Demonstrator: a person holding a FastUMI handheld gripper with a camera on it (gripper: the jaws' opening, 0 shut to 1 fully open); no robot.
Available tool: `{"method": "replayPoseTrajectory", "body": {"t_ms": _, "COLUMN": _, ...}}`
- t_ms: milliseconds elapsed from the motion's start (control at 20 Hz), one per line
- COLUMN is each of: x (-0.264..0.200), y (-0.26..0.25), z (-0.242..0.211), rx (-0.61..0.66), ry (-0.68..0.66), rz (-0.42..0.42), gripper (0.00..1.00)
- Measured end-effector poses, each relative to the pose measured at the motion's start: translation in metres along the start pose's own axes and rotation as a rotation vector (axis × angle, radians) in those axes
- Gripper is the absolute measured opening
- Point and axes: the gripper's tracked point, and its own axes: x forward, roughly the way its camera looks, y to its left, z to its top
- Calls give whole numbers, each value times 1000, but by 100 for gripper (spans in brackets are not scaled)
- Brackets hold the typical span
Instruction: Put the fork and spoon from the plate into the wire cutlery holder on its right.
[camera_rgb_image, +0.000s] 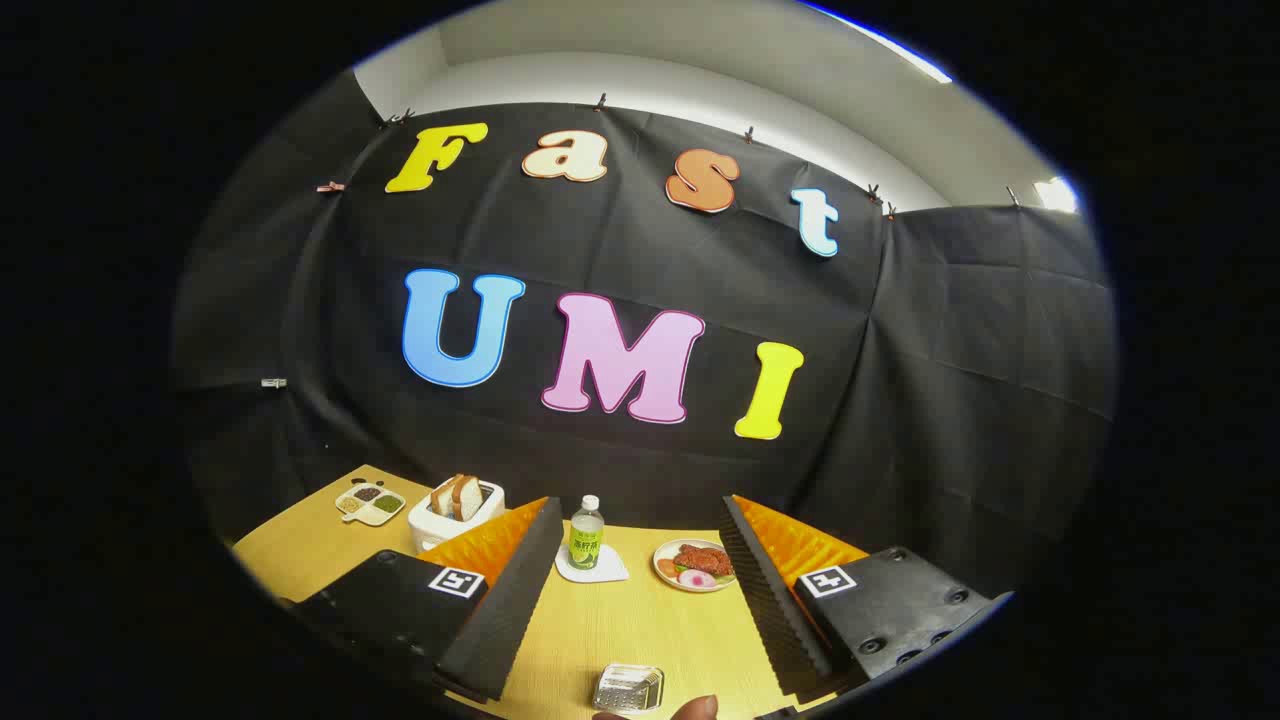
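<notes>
The gripper (636, 560) is held above a yellow wooden table (640, 630), its two fingers spread wide apart with nothing between them but bare tabletop and the items standing farther off. Nothing is gripped. Between the fingers and beyond their tips stands a small clear bottle (586, 532) with a white cap and a green label, upright on a white coaster (592, 566) that lies flat on the table. Just to the right of the bottle, close to the inner edge of the right finger, sits a round plate (694, 566) carrying food in red, orange and pink tones (the individual pieces are too small to identify). Whether a fork or spoon lies on this plate cannot be told from this view. Beyond the left finger stands a white toaster (456, 514) with slices of bread (458, 496) upright in its slots; part of its body is hidden behind the finger. Farther left, near the far edge of the table, lies a white divided dish (370, 503) with four compartments holding dark and green contents. Close in, between the bases of the fingers, sits a small shiny metal container (628, 688) with ribbed or slotted sides, which may be the cutlery holder; its contents cannot be made out. Just beside it shows a fingertip (694, 709) of the person holding the tool.
</notes>
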Motion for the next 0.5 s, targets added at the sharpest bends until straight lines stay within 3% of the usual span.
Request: {"method": "replayPoseTrajectory", "body": {"t_ms": 500, "x": -8, "y": 5, "z": 2, "rx": -1, "ry": -1, "rz": 13, "gripper": 98}}
